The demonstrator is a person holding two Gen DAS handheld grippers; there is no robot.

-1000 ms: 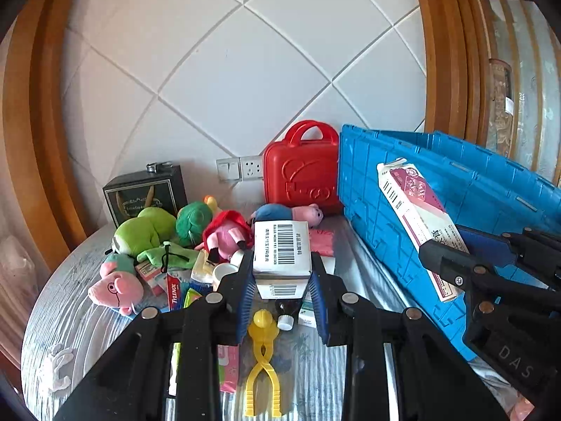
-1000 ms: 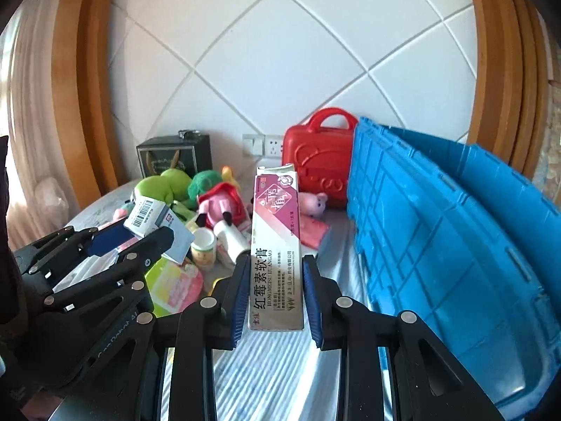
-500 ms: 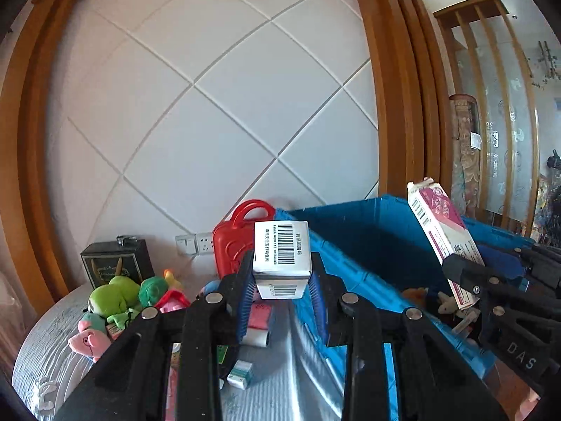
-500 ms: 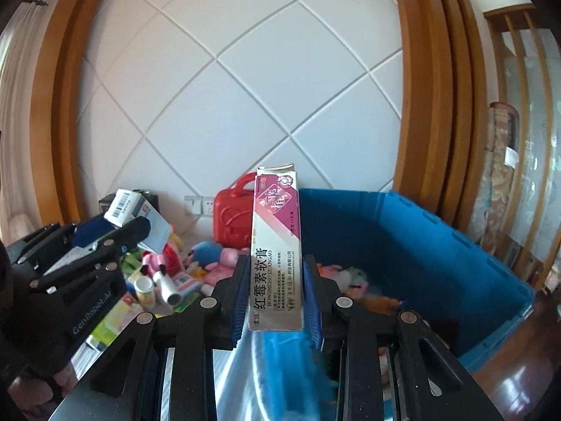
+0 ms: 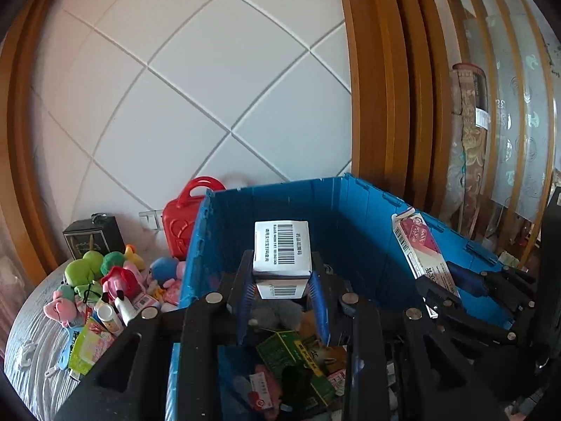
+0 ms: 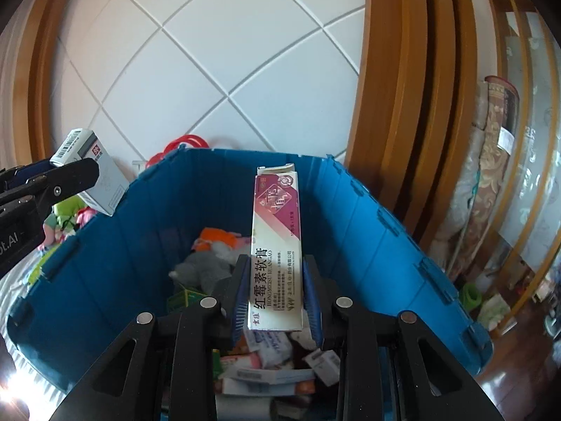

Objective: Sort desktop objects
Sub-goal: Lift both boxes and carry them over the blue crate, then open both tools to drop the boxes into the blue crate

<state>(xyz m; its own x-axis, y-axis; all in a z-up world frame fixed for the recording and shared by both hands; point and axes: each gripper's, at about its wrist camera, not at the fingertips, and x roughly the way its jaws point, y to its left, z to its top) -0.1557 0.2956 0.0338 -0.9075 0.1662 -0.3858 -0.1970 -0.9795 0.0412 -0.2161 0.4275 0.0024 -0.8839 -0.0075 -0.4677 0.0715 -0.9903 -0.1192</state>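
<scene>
- White diagonal-tiled wall (image 5: 210,105) with wooden framing behind; grey tabletop (image 5: 31,322) carries a blue crate (image 5: 350,217)
- Left wrist view alone shows the plush toys (image 5: 94,273), red case (image 5: 182,221) and dark box (image 5: 93,240) left of the crate; right wrist view alone shows the crate floor, littered with cartons and soft toys
- Left hand-held gripper (image 5: 282,291) pinches a white barcoded box (image 5: 282,252), held above the crate interior; right hand-held gripper (image 6: 275,298) clamps a tall ointment carton (image 6: 277,245) upright over the crate
- Crate contents partly hidden behind both grippers' frames; small print unreadable
</scene>
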